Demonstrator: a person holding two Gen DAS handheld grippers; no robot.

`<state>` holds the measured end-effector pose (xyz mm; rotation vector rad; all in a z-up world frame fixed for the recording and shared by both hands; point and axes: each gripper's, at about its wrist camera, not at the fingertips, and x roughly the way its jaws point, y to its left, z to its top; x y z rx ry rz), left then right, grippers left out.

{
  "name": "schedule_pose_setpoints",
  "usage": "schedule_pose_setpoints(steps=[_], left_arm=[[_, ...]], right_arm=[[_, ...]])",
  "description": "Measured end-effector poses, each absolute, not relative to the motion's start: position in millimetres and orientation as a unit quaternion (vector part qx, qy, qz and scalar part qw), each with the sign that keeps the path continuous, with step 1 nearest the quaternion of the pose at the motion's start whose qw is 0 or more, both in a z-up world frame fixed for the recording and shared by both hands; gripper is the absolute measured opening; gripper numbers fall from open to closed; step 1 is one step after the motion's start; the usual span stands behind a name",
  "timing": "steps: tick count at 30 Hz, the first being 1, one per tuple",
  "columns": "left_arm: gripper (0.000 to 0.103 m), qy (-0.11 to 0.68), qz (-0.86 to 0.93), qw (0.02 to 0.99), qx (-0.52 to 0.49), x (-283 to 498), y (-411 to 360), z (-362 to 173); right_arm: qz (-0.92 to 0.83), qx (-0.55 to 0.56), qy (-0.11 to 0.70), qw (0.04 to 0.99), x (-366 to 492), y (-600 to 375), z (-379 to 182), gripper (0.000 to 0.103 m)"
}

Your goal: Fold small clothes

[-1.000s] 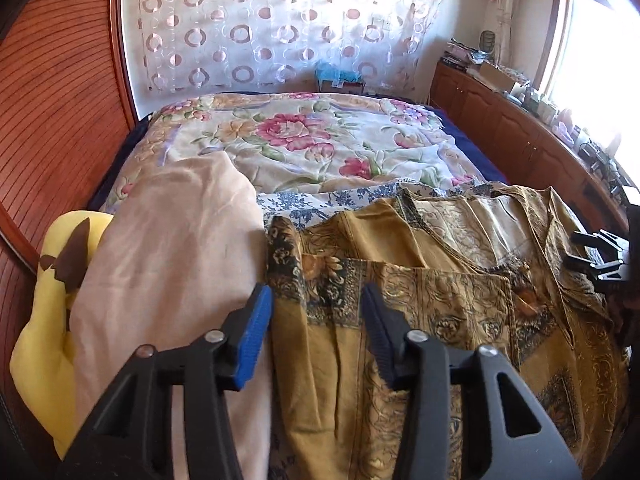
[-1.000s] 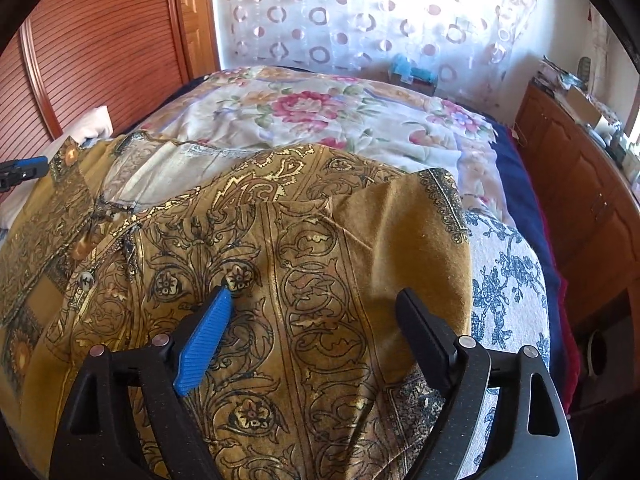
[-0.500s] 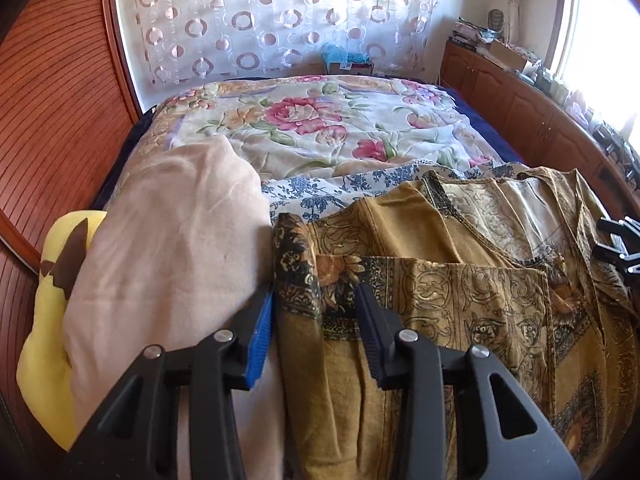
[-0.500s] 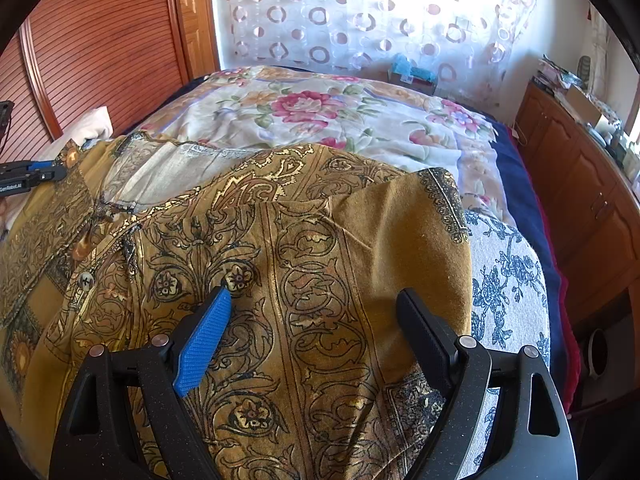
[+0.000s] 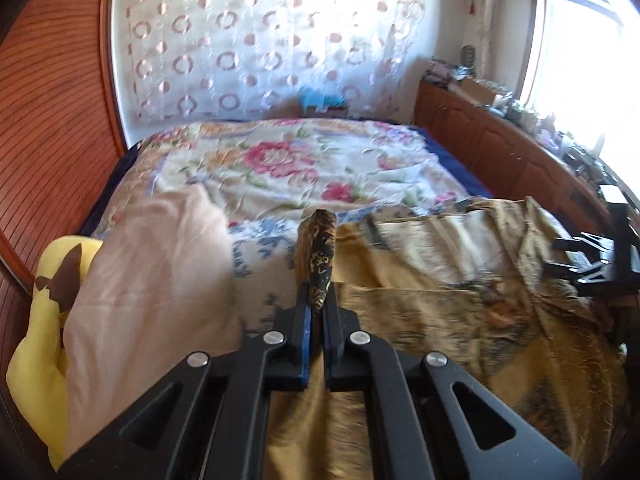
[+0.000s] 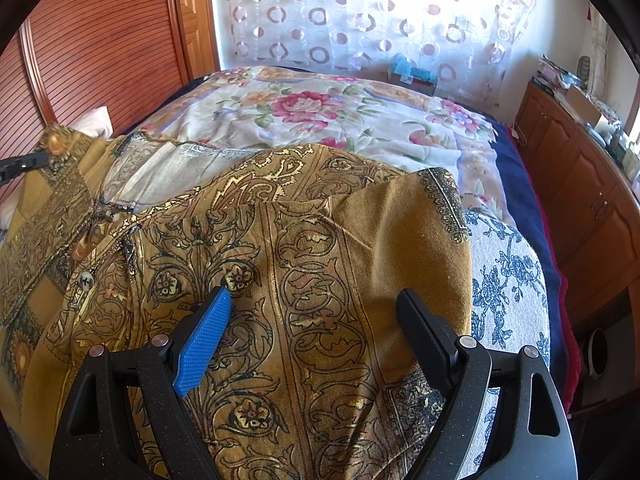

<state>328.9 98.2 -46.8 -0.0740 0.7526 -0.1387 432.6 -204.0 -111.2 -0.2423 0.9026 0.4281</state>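
Bed [image 5: 280,168] under a flowered cover, with a mustard patterned shirt [image 6: 320,264] spread across its near end.
Left of the shirt lies a beige cloth [image 5: 152,264]; the left tongs [image 5: 316,312] have just closed and now pinch a raised fold of the shirt's left edge. Farther right, the right tongs [image 6: 316,308] stand wide apart above the shirt, clamping nothing.

I see a floral bedspread [image 5: 280,164] in the centre, a yellow plush toy [image 5: 36,344] lower left, and wooden cabinets [image 6: 580,184] at right.
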Motion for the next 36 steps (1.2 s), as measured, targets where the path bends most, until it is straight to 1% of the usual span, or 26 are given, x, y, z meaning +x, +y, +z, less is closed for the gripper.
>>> schedule_pose_setpoints(steps=[4, 11, 14, 17, 18, 19, 21, 22, 23, 28, 31, 32, 34, 35, 36], left_arm=[[0.001, 0.353, -0.091, 0.931, -0.024, 314, 79, -39], [0.001, 0.36, -0.118, 0.925, -0.014, 301, 61, -45], [0.001, 0.361, -0.118, 0.925, -0.017, 298, 62, -47], [0.001, 0.364, -0.114, 0.924, -0.018, 298, 63, -51], [0.001, 0.364, -0.113, 0.924, -0.019, 299, 61, -53], [0.001, 0.365, -0.113, 0.924, -0.02, 299, 61, -55], [0.001, 0.366, -0.113, 0.924, -0.021, 300, 61, -57], [0.001, 0.366, -0.114, 0.923, -0.022, 301, 60, -57], [0.001, 0.367, -0.114, 0.923, -0.022, 301, 60, -58], [0.001, 0.372, -0.11, 0.921, -0.024, 303, 62, -63], [0.001, 0.375, -0.106, 0.92, -0.029, 305, 65, -66], [0.001, 0.376, -0.108, 0.92, -0.03, 305, 66, -67], [0.001, 0.377, -0.112, 0.919, -0.029, 304, 64, -68], [0.001, 0.377, -0.114, 0.919, -0.028, 304, 63, -68], [0.0, 0.375, -0.114, 0.92, -0.026, 303, 62, -67]], right_arm=[[0.205, -0.116, 0.432, 0.871, 432, -204, -111, 0.087], [0.194, -0.108, 0.428, 0.876, 432, -208, -109, 0.086], [0.205, -0.084, 0.42, 0.88, 431, -219, -97, 0.086], [0.186, -0.089, 0.398, 0.894, 436, -232, -80, 0.086], [0.179, -0.092, 0.398, 0.895, 440, -237, -77, 0.083], [0.175, -0.094, 0.402, 0.894, 446, -241, -75, 0.078], [0.161, -0.104, 0.413, 0.89, 461, -249, -77, 0.076], [0.156, -0.102, 0.419, 0.889, 467, -252, -78, 0.07], [0.154, -0.098, 0.429, 0.885, 473, -256, -82, 0.068], [0.152, -0.1, 0.459, 0.87, 498, -262, -99, 0.063], [0.159, -0.091, 0.461, 0.868, 502, -261, -103, 0.05], [0.162, -0.092, 0.46, 0.868, 503, -259, -102, 0.047], [0.175, -0.096, 0.458, 0.866, 502, -253, -101, 0.026], [0.18, -0.099, 0.457, 0.865, 501, -250, -101, 0.022], [0.183, -0.111, 0.455, 0.864, 499, -245, -100, 0.011]])
